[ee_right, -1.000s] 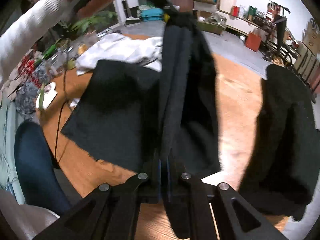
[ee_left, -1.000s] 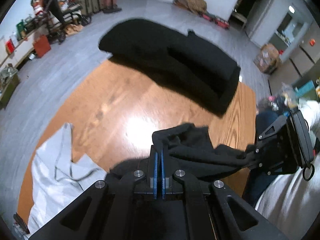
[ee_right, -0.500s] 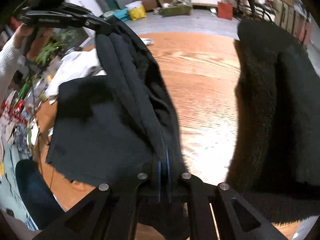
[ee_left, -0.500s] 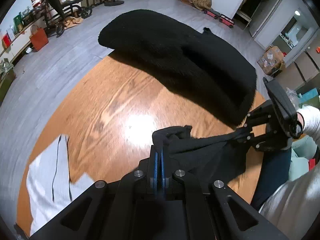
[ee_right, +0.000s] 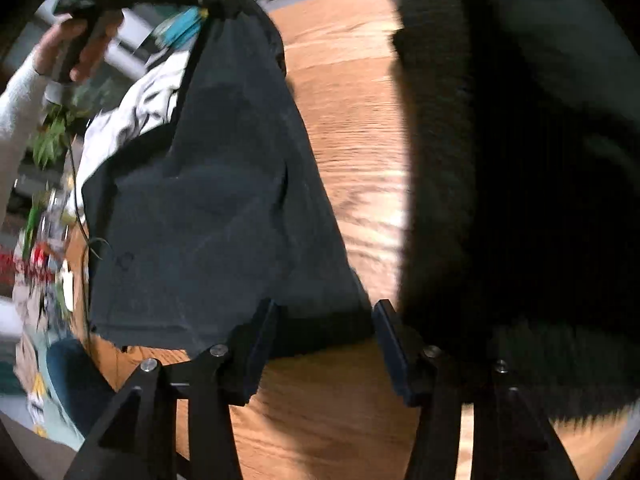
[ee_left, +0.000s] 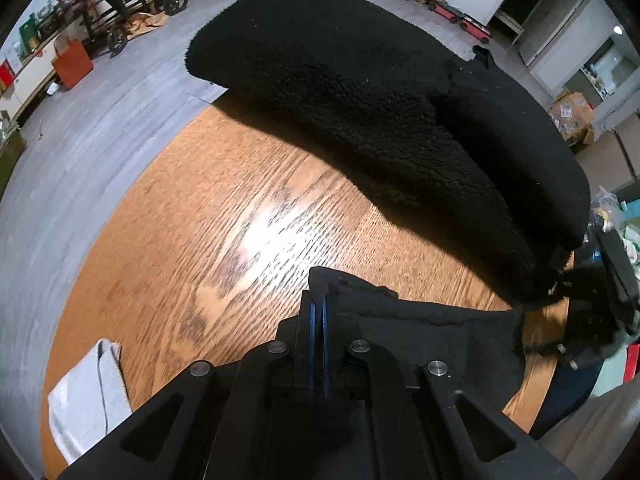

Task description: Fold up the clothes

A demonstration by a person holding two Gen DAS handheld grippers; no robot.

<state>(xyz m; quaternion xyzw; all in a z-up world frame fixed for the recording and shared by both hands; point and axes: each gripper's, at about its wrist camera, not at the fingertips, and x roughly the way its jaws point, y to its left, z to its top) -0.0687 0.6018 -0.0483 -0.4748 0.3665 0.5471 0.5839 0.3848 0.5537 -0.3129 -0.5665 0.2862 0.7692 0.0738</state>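
Two wrist fisheyes steeply down, close over the wooden table (ee_left: pixel 224 208), both sharing the dark garment (ee_right: pixel 208 208).

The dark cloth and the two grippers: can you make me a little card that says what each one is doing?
dark cloth: partly laid on the wooden table
left gripper: shut on a corner of the dark cloth
right gripper: jaws opening, cloth edge between them but not pinched
fluffy black garment: lying at the table's far side
white garment: at the table's near left edge
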